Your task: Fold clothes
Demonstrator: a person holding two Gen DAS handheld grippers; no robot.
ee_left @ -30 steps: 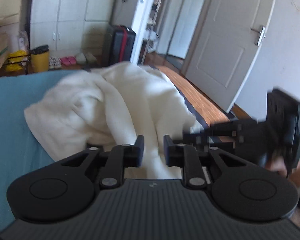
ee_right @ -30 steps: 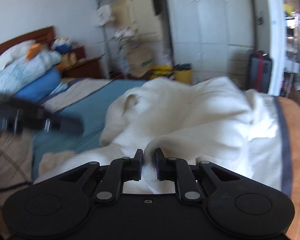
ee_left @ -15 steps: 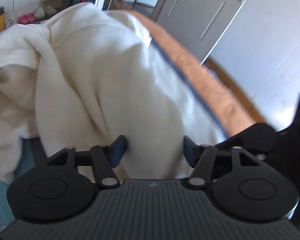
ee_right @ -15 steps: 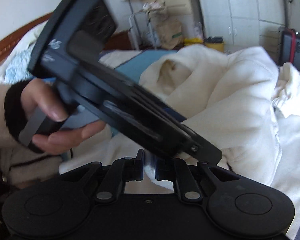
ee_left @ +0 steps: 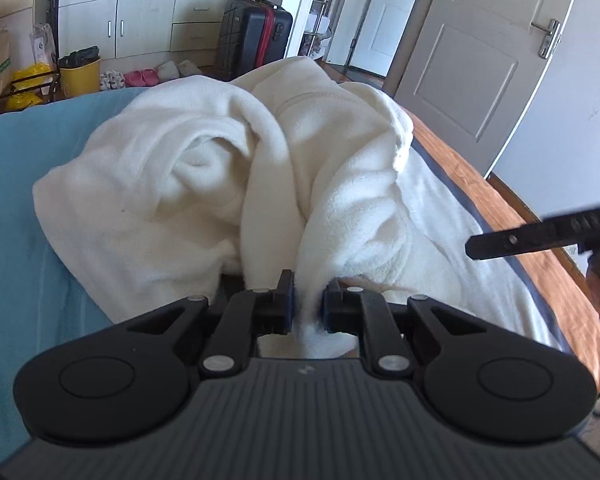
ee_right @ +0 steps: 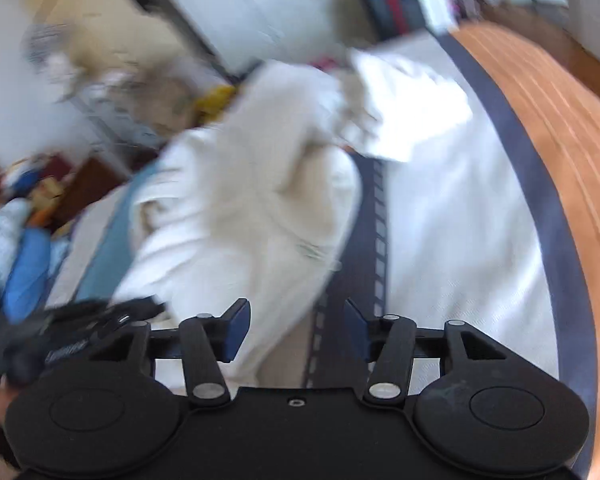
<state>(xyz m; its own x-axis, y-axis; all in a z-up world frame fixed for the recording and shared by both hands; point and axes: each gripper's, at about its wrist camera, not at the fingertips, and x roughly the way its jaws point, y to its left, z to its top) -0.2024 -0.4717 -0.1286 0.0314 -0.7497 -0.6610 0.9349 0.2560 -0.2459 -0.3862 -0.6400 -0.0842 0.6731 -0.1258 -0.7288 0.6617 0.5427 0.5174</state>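
Note:
A cream fleece garment (ee_left: 220,184) lies bunched in a heap on the bed. My left gripper (ee_left: 308,292) is closing, and its pads pinch a fold at the heap's near edge. The right wrist view is blurred and tilted. In it my right gripper (ee_right: 296,320) is opening and holds nothing; the garment (ee_right: 240,200) lies ahead, its near edge under the left finger. The right gripper (ee_left: 540,232) also shows at the right edge of the left wrist view, apart from the cloth. The left gripper (ee_right: 80,332) sits at the lower left of the right wrist view.
The bed has a blue sheet (ee_left: 20,200) on the left, a white cover (ee_left: 460,240) under the garment and an orange blanket (ee_left: 480,184) along the right edge. Beyond the bed stand a dark suitcase (ee_left: 256,40), a yellow bin (ee_left: 80,76) and a white door (ee_left: 480,60).
My left gripper has sunk and closed from wide around a bulge onto a thin fold. My right gripper has let go of the cloth, rolled and swung away to the right.

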